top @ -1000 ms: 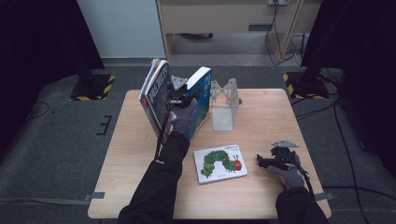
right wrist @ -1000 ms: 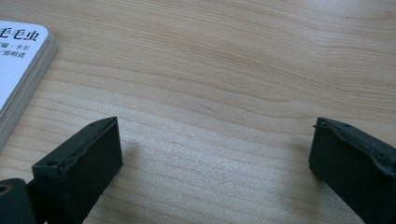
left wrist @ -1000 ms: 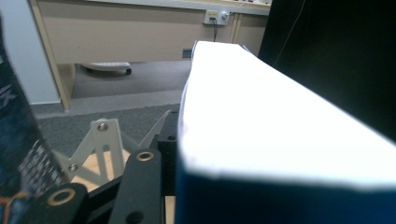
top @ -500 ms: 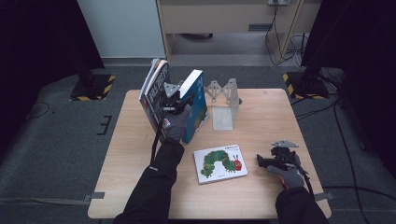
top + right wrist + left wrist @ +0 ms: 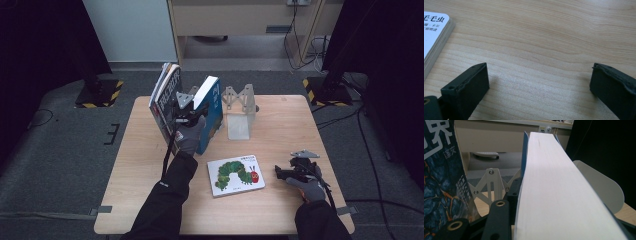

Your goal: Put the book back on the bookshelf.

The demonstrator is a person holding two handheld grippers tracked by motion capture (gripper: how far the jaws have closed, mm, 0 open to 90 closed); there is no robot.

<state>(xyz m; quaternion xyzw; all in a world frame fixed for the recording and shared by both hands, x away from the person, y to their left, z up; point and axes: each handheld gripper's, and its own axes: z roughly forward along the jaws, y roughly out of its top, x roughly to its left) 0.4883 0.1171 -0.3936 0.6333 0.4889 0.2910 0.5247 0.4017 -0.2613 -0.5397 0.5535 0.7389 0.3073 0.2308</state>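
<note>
Probably heavy and stiff, thick blue book (image 5: 212, 112) clamped across its page block by left gripper (image 5: 189, 111); right gripper (image 5: 287, 172) agape, idle.

Thick blue book (image 5: 212, 112), upright, leaning, beside bookend (image 5: 239, 112)

Beyond my work, 1 caterpillar picture book (image 5: 235, 174) lies flat on the wooden table (image 5: 280, 125), near a white bookend (image 5: 239, 114).
</note>
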